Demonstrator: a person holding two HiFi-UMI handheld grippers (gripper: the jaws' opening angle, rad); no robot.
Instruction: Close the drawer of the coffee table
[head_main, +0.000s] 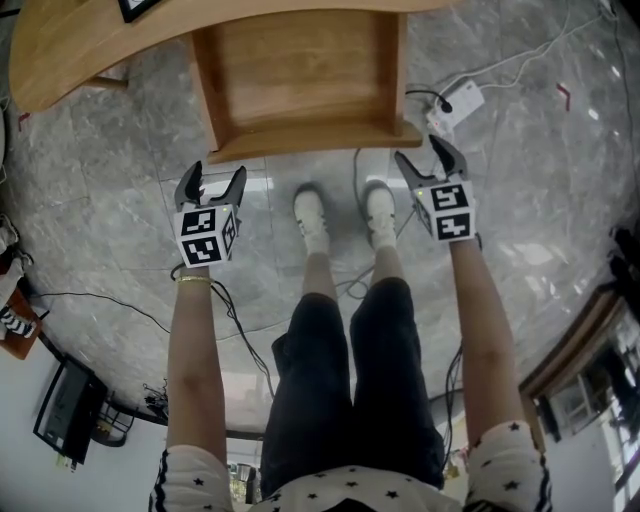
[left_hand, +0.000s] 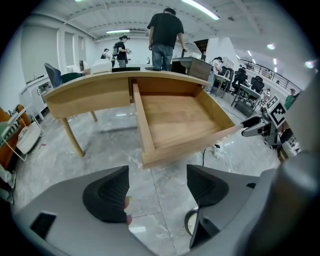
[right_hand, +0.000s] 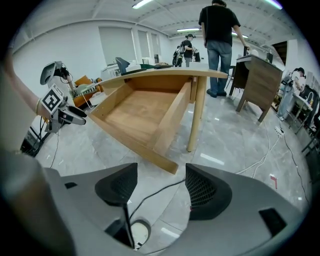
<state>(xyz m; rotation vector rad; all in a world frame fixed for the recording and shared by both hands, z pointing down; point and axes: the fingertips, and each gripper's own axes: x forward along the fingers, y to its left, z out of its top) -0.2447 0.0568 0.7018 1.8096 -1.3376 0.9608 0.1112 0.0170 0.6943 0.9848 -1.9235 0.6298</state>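
We stand facing the coffee table (head_main: 60, 60), and its drawer (head_main: 300, 85) is pulled well out toward us, with its wooden bottom in plain sight and its front panel the nearest part, just beyond our shoes (head_main: 311, 215) on the grey marble floor (head_main: 110, 140). We hold the left gripper (head_main: 217, 178) near the left end of that front panel, tilted down. Its jaws are spread wide and released, with only floor between the dark ribbed pads, and it stays short of the wood without touching it. The right gripper (head_main: 422, 155) sits near the right end of the panel in much the same pose. Its jaws are also wide apart and grasp nothing, and its own view shows the drawer's near corner a little ahead of the pads, with a dark cable (right_hand: 155, 192) trailing over the floor between them. To the right of the drawer a round table leg (right_hand: 196, 115) stands upright under the tabletop. A white power strip (head_main: 457, 103) lies on the floor beyond the right gripper (its cords run off to the far right). On the far side of the table a person (left_hand: 164, 32) in a dark shirt and jeans stands with their back to us.
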